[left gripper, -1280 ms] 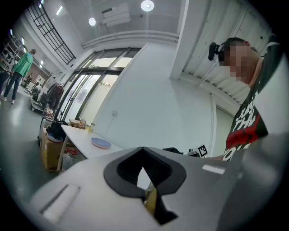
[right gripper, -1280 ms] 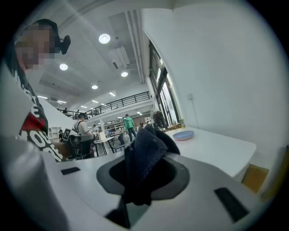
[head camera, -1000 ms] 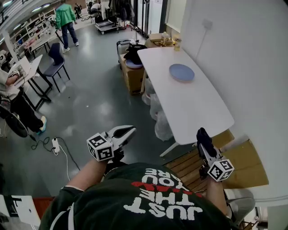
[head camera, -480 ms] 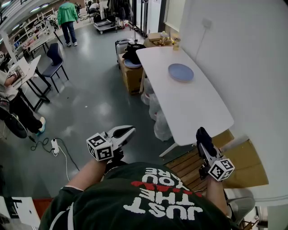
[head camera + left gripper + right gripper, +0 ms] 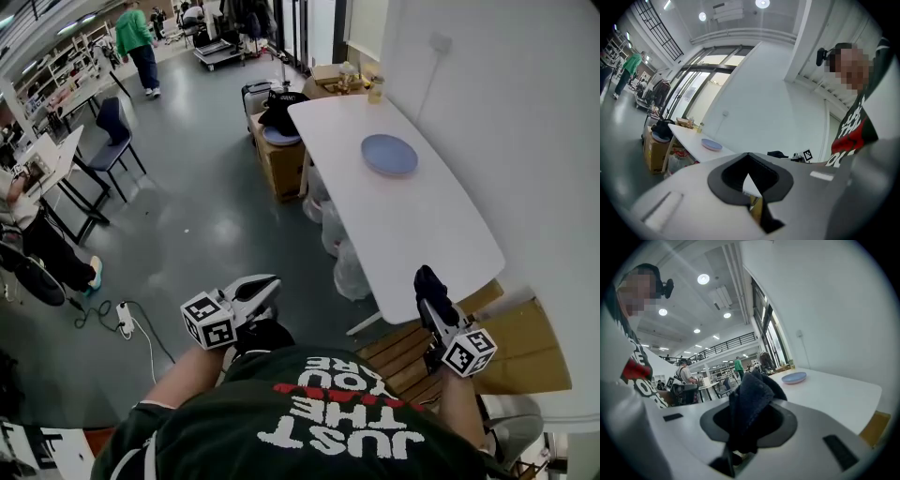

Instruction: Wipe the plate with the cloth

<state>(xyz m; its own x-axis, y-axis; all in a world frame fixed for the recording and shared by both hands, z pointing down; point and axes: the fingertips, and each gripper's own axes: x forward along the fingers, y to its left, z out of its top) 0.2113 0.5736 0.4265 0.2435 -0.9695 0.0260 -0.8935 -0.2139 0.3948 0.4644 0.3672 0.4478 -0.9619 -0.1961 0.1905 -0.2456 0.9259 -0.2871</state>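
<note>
Head view: looks steeply down on a long, smooth white table (image 5: 412, 234) running from centre toward one o'clock, with a round, pale blue plate (image 5: 390, 154) lying flat near its far end. Against a second ago, shows table and plate slid slightly rightward and both grippers lower in frame. Probably a step toward the table, so wiping not yet begun, with the plate well out of reach. At seven o'clock, left gripper (image 5: 267, 284), jaws pressed together on nothing. At four o'clock, right gripper (image 5: 433, 298), clamped on a dark, soft, crumpled cloth (image 5: 427, 279). Left gripper view: closed grey jaws with matte black pads, nothing between them; plate (image 5: 711, 145) small at nine o'clock on the tabletop. Right gripper view: navy, fuzzy cloth (image 5: 751, 399) bunched upright between the jaws at centre; plate (image 5: 794, 377), shallow and smooth, at two o'clock, well apart.
</note>
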